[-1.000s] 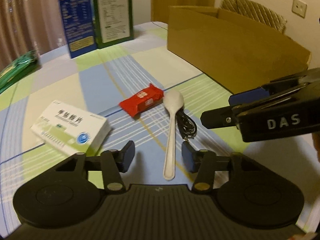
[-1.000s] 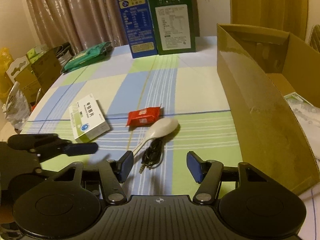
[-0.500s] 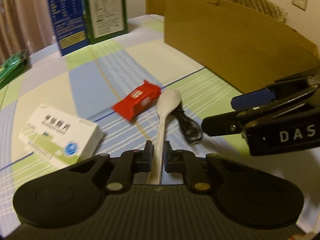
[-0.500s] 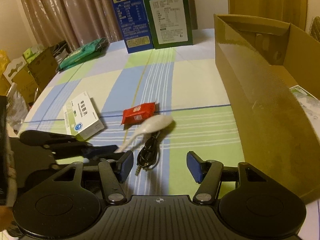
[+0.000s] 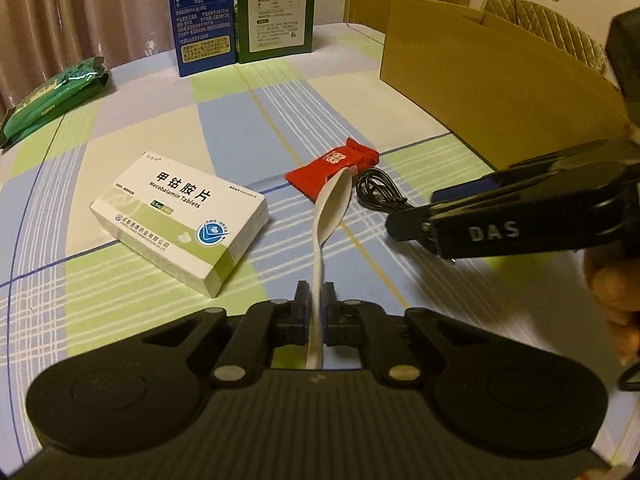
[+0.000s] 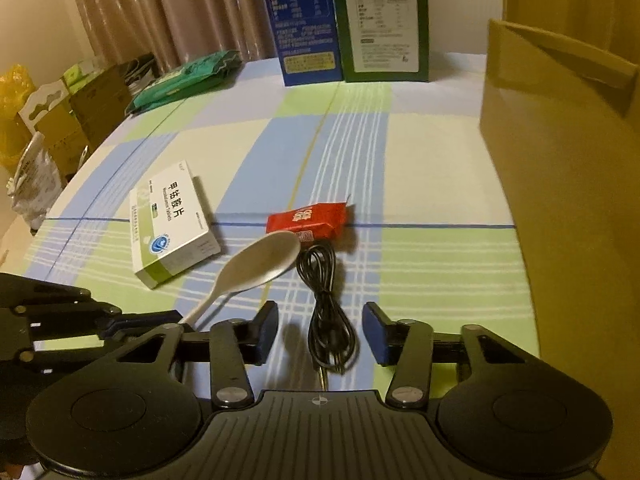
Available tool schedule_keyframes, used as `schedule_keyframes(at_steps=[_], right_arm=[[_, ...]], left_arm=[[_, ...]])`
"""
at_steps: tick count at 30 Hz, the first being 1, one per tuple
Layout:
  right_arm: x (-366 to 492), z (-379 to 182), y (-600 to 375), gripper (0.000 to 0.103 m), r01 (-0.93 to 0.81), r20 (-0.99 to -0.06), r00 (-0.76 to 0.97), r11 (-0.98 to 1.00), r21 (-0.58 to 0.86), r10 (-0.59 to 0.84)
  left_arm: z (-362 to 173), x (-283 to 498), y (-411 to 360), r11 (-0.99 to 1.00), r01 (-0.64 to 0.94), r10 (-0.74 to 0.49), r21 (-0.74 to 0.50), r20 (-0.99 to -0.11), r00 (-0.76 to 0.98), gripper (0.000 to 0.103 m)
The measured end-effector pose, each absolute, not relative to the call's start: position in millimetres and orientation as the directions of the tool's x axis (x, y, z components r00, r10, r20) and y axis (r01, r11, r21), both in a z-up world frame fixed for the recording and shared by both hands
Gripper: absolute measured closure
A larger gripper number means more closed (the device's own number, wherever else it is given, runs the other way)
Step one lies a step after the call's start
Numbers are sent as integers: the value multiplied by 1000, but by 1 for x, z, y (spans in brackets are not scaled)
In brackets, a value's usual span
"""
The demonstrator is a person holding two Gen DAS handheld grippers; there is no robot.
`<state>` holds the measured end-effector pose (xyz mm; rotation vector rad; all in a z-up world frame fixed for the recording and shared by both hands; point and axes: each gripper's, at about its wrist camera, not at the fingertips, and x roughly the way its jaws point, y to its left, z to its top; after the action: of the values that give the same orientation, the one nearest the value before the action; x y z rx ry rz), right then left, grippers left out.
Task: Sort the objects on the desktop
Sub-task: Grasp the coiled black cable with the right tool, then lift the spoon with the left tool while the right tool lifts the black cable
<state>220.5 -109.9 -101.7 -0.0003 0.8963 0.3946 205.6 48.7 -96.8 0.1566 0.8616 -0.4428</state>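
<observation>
- So far: left gripper clenched on spoon handle, bowl ahead touching red packet
- Right gripper closing, unclenched, astride cable
- Left: pill box, packet, cable on tabletop; carton beyond

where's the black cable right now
In the right wrist view the coiled black cable lies on the checked tablecloth between the right tool's open fingers, just below the red snack packet and right of the white spoon.
</observation>
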Motion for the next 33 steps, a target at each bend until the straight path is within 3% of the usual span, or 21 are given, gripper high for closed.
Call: schedule_keyframes(at_steps=[4, 6, 13, 28, 30, 33], right_arm=[[230, -108, -107, 75, -351, -759, 560, 925, 147, 333], [231, -109, -104, 89, -365, -759, 563, 922, 127, 327], [219, -105, -104, 91, -372, -769, 552, 920, 121, 324], [124, -74, -163, 91, -293, -780, 496, 919, 262, 381], [118, -76, -167, 91, -282, -784, 493, 922, 266, 377], [120, -80, -169, 91, -271, -787, 494, 926, 264, 369]], left_arm=[[-100, 209, 47, 898, 439, -315, -42, -759, 570, 98], [-100, 210, 46, 899, 437, -314, -42, -757, 573, 98], [-94, 201, 43, 907, 419, -295, -48, -781, 550, 98], [-75, 90, 44, 912, 348, -379, -220, -777, 503, 97], [-74, 83, 45, 926, 334, -344, -178, -764, 546, 68], [-71, 86, 43, 936, 333, -301, -111, -741, 600, 65]])
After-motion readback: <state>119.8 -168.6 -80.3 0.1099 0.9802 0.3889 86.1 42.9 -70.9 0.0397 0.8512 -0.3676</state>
